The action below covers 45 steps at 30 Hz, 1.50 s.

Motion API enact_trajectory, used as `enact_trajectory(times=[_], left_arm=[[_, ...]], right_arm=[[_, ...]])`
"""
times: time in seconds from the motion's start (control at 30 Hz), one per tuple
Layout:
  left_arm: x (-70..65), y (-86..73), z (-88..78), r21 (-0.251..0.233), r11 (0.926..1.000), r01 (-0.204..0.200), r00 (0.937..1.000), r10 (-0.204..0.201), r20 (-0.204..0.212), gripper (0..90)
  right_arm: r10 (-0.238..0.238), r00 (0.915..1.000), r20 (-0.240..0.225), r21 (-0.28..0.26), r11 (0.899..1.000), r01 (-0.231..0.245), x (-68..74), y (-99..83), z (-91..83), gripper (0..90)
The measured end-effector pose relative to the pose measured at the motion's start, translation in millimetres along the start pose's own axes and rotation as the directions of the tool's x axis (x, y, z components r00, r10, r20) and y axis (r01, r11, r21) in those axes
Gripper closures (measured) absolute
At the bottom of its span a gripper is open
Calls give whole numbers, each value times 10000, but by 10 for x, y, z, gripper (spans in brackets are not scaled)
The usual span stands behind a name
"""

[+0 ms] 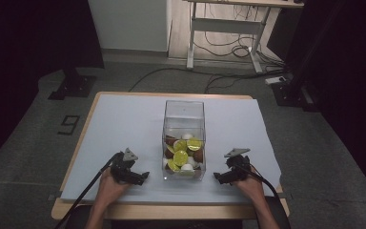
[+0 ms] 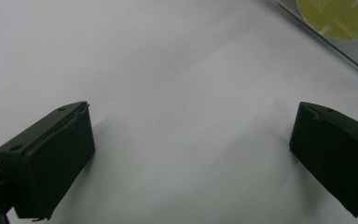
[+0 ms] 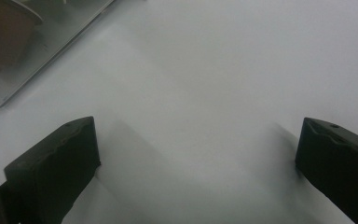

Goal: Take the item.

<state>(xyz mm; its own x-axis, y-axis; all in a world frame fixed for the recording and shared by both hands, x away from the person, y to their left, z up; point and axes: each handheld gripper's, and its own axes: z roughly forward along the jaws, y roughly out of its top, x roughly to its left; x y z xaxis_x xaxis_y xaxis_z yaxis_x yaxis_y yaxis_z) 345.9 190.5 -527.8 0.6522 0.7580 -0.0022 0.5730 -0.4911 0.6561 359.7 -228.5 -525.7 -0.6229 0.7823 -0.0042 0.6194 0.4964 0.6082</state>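
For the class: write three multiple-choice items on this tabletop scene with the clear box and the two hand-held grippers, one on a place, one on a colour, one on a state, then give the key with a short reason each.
1. Where does the clear box stand?
A. Between the two grippers
B. Left of both grippers
C. On the floor

2. What colour are the flat round tops that stand out most among the small pieces in the box?
A. Blue
B. Yellow-green
C. Red

3. How do the jaws of the left gripper and the right gripper stand?
A. Both shut on a piece
B. One open, one shut
C. Both open, nothing between them

Key: 1 A, the high view shows the box on the white sheet with a gripper at each side. 2 B, several yellow-green discs lie among brown and white pieces. 3 C, each gripper view shows two jaws wide apart over bare sheet.
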Motion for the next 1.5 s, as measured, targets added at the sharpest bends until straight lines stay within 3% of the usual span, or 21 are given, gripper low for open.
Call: enact_trajectory(times=[0.2,0.27,0.37,0.8,1.2,1.5], left_arm=[[-1,-1,0,-4,10000,-3,10000,3,4,0],[-1,-1,0,-2,10000,0,10000,0,-5,0],[-1,-1,0,-3,10000,3,10000,-3,-2,0],[1,-1,1,-1,10000,12,10000,-12,7,0],[3,-1,1,8,10000,16,10000,-16,24,0],[3,-1,1,6,10000,17,10000,-17,22,0]], right_arm=[[-46,10000,29,84,10000,46,-2,11,-7,0],[-262,9990,349,119,9996,258,2,15,-36,0],[-396,9983,431,135,9991,391,-2,16,-49,0],[-503,9983,278,-153,9986,507,4,53,-161,0],[-502,9987,-25,-952,9942,498,10,100,-256,0],[-787,9968,-170,-931,9927,768,66,164,-297,0]])
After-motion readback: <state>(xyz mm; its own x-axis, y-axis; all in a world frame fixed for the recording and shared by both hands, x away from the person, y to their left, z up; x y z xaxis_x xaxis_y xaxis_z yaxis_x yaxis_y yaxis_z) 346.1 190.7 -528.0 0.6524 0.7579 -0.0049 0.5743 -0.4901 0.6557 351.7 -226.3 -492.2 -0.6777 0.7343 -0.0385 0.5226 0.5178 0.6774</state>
